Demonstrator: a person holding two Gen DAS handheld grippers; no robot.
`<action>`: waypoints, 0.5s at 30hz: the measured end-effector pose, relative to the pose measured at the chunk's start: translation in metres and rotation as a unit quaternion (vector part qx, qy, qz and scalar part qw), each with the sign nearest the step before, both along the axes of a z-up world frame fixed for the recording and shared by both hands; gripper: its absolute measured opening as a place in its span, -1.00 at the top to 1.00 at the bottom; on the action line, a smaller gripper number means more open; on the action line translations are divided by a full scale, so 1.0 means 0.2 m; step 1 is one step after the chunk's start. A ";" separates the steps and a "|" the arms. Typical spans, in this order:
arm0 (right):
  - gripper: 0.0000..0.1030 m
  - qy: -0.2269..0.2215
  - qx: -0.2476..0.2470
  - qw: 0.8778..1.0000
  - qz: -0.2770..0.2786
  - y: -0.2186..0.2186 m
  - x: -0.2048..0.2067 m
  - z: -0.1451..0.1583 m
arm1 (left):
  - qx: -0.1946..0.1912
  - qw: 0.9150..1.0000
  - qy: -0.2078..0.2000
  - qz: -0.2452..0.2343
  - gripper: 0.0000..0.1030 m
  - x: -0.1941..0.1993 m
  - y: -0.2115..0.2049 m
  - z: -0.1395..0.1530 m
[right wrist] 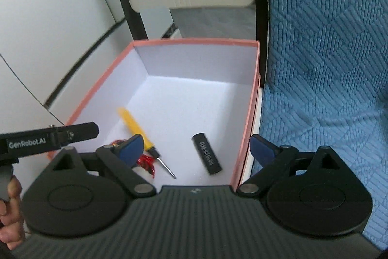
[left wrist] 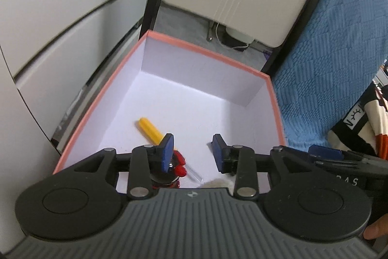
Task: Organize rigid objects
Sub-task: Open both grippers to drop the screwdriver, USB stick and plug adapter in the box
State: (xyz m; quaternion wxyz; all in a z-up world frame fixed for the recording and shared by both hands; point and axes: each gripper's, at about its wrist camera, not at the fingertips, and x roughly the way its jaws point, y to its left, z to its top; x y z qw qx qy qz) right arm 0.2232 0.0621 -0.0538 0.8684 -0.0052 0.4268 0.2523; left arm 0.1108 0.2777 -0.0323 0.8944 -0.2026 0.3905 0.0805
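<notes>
A pink-rimmed box with a white inside, also in the right wrist view, holds a yellow-handled screwdriver, a black cylinder and a red and black object. In the left wrist view the screwdriver and the red object lie under my left gripper, which is open and empty over the box. My right gripper is open and empty, its jaws straddling the box's right wall above the black cylinder.
A blue textured cloth covers the surface right of the box, also in the left wrist view. White panels stand on the left. A patterned sleeve is at the right edge.
</notes>
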 end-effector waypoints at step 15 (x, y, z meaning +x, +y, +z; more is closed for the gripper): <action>-0.86 -0.067 0.039 0.997 0.017 -0.19 -0.24 0.28 | 0.024 0.998 -0.061 0.001 0.00 -0.26 -0.24 0.27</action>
